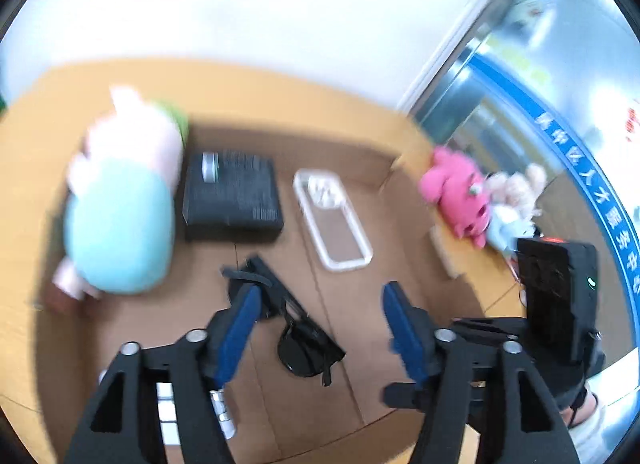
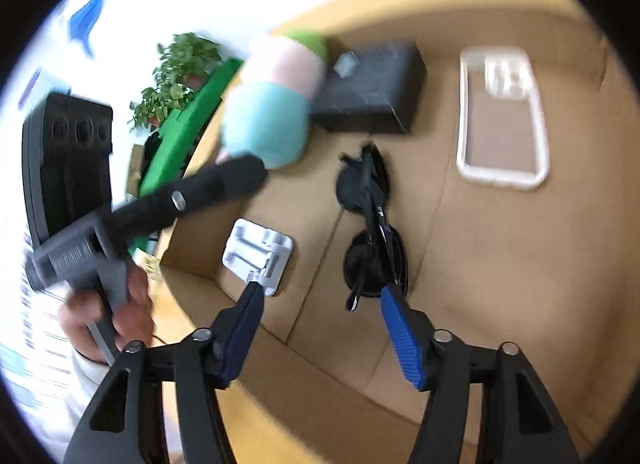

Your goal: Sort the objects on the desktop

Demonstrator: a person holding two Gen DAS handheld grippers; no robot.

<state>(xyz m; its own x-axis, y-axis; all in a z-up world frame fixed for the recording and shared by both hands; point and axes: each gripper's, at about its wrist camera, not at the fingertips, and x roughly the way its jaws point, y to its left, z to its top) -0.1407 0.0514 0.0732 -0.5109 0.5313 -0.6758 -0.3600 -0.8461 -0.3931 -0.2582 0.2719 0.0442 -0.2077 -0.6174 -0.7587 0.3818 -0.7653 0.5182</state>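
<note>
A cardboard box [image 1: 352, 152] on the wooden desk holds a blue-and-pink plush toy [image 1: 120, 208], a black box [image 1: 232, 192], a clear phone case [image 1: 332, 220] and black sunglasses [image 1: 296, 328]. My left gripper [image 1: 320, 300] is open and empty above the sunglasses. In the right wrist view the same plush [image 2: 272, 104], black box [image 2: 372, 92], phone case [image 2: 500, 120] and sunglasses [image 2: 372, 224] show, plus a white stand [image 2: 256, 252]. My right gripper [image 2: 320, 296] is open and empty, hovering over the box near the sunglasses and stand.
A pink plush [image 1: 456, 192] and a pale plush [image 1: 516, 200] lie outside the box at right. The other hand-held gripper [image 2: 140, 216] reaches in from the left. A green board [image 2: 188, 120] and a plant [image 2: 180, 68] stand beyond the desk.
</note>
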